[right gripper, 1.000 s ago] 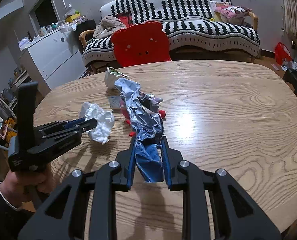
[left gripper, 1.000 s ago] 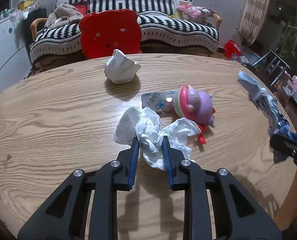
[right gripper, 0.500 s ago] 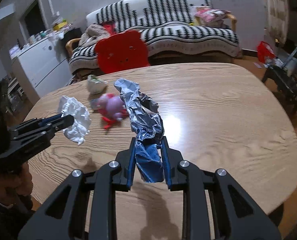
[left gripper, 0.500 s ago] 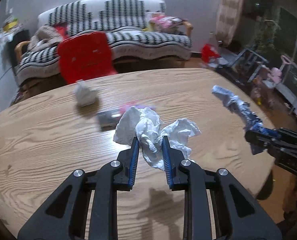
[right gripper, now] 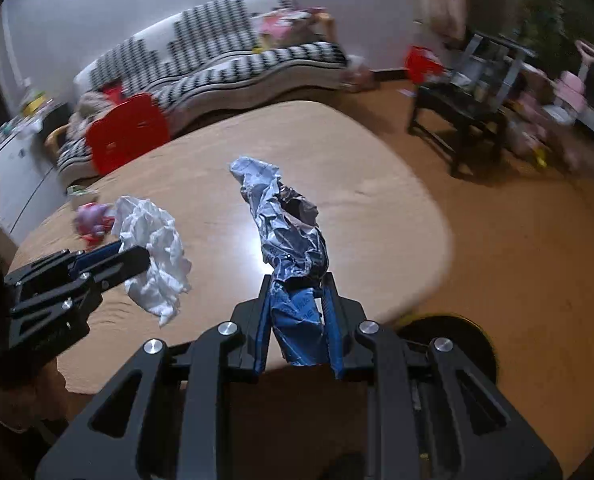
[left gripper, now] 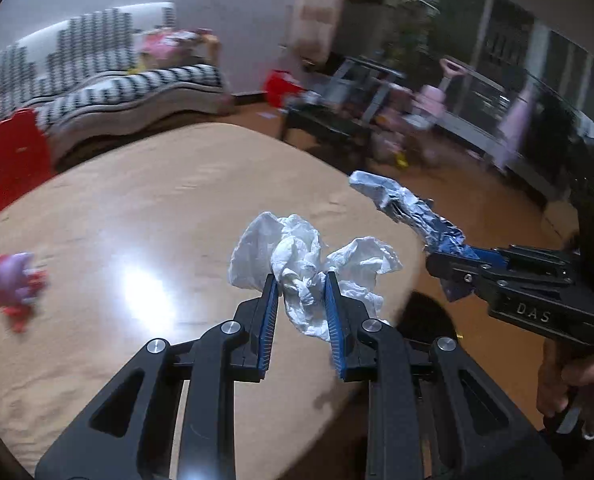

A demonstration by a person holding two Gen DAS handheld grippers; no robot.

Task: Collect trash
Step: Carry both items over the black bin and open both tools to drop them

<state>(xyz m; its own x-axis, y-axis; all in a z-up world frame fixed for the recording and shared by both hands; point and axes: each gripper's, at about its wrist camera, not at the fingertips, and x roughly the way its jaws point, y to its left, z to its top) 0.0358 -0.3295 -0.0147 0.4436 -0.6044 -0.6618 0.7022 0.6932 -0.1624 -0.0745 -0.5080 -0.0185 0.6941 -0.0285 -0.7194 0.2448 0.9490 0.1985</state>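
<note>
Wrapper (right gripper: pixel 293 236) lengthwise beyond right gripper (right gripper: pixel 297 300), free end forward-up.

The left hand-held gripper (left gripper: pixel 299 285) clamps a crumpled white tissue (left gripper: pixel 309 264) above the desk (left gripper: pixel 157 216). To the right, the right hand-held gripper (left gripper: pixel 437 262) grips a crumpled foil wrapper (left gripper: pixel 405 210). A blurred pink toy (left gripper: pixel 11 284) lies far left.

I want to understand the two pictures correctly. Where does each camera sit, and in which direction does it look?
Left wrist: sits on the left gripper, looks along its fingers at the held white tissue and the wooden table; the right gripper and the person's hand show at right.
Right wrist: sits on the right gripper, looks at the held crumpled foil wrapper; the left gripper shows at left.
Shared: table, tissue, wrapper, pink toy, striped sofa, red chair.
</note>
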